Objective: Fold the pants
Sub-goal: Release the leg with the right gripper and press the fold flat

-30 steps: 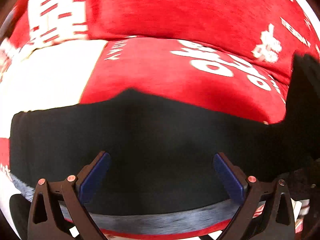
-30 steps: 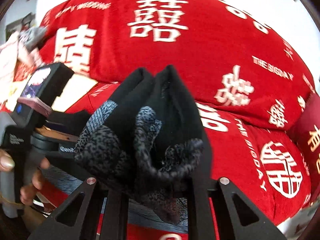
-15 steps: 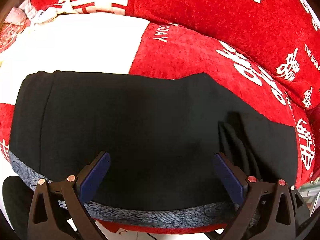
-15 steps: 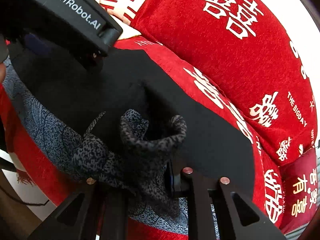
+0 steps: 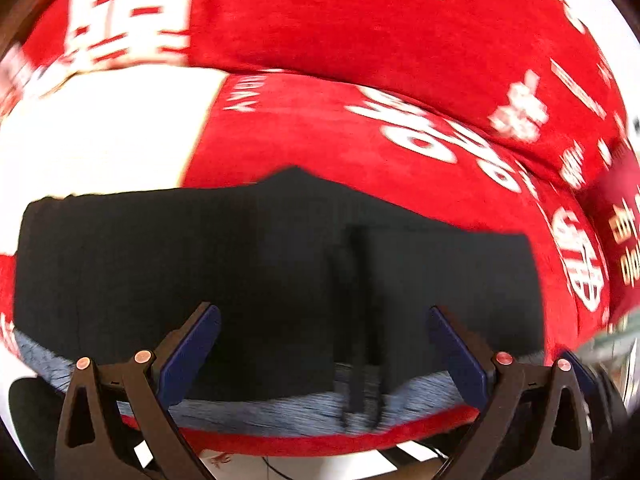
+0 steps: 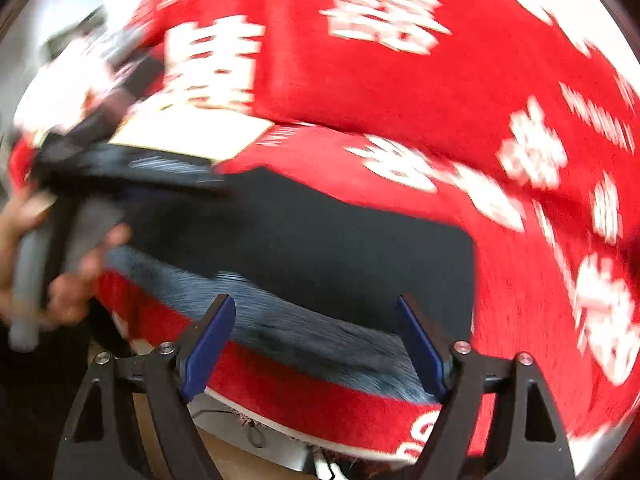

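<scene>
The black pants (image 5: 260,264) lie folded flat on the red seat cushion (image 5: 320,136), their grey patterned lining (image 5: 280,412) along the front edge. A dark crease (image 5: 356,320) runs front to back near the middle. My left gripper (image 5: 320,344) hovers above the pants, open, with nothing between its blue pads (image 5: 188,352). In the right wrist view the same pants (image 6: 340,248) lie below my right gripper (image 6: 316,340). Its jaws are opening and nothing is between them. The left gripper's body (image 6: 120,168), blurred, shows at the left in a hand (image 6: 60,280).
A red back cushion (image 6: 400,80) with white characters stands behind the seat. A white patch (image 5: 100,136) covers the seat's left part. Below the cushion's front edge are pale floor (image 6: 248,464) and a thin cable.
The right gripper let go of the bunched pants edge and opened; that edge now lies flat on the cushion. Both views shifted and blurred, and the pants lie in one spread rectangle.
</scene>
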Tool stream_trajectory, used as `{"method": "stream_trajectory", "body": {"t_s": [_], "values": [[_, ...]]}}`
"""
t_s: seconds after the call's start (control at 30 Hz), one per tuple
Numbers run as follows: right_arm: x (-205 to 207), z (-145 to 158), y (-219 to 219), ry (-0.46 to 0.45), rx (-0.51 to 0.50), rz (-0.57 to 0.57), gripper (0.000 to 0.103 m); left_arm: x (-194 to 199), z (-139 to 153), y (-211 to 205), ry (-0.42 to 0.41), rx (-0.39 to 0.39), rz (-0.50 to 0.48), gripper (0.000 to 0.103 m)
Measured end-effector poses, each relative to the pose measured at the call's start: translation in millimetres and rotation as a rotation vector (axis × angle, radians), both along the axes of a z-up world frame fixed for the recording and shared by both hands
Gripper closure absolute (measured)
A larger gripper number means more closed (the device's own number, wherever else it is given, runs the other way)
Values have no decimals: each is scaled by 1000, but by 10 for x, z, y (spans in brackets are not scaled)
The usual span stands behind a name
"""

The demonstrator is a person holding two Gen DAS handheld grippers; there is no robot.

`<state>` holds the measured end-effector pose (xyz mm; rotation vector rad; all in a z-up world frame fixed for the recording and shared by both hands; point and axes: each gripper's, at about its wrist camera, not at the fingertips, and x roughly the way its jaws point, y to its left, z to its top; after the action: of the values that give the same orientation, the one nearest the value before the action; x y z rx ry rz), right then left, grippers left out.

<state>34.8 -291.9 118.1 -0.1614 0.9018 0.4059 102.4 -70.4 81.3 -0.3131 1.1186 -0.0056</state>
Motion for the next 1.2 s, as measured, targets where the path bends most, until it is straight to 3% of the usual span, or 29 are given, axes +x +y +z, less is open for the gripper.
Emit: {"method": "stream_trajectory", "body": {"t_s": [0.07, 0.13, 0.2, 0.33, 0.47, 0.63, 0.73, 0.77, 0.8, 0.87, 1.03, 1.2], "values": [[244, -329, -337, 169, 99, -83, 19, 24, -92, -251, 30, 18, -57, 0], [342, -578, -483, 292, 180, -97, 19, 61, -338, -444, 109, 56, -102, 0], [293, -532, -502, 270, 189, -75, 19, 72, -543, -508, 172, 96, -111, 0], [270, -256, -518, 186, 169, -43, 19, 32, -466, -517, 140, 118, -93, 0], [627, -141, -485, 123, 128, -32, 19, 15, -498, -514, 152, 115, -76, 0], [1334, -349, -281, 155, 65, -12, 19, 29, -540, -518, 154, 103, -72, 0], [1534, -588, -187, 207, -13, -11, 11, 36, -562, -519, 148, 108, -72, 0], [1545, -600, -130, 199, -24, 6, 2, 45, -565, -527, 148, 115, -73, 0], [1534, -611, -78, 197, -51, 11, 0, 48, -566, -524, 148, 117, -75, 0], [1437, -571, -51, 170, -120, 9, 0, 57, -558, -515, 148, 113, -79, 0], [1040, -321, -480, 67, -145, -42, 0, -16, -471, -499, 127, 143, -69, 0], [710, -571, -660, 113, -200, -36, 1, -107, -419, -456, 84, 148, -57, 0]]}}
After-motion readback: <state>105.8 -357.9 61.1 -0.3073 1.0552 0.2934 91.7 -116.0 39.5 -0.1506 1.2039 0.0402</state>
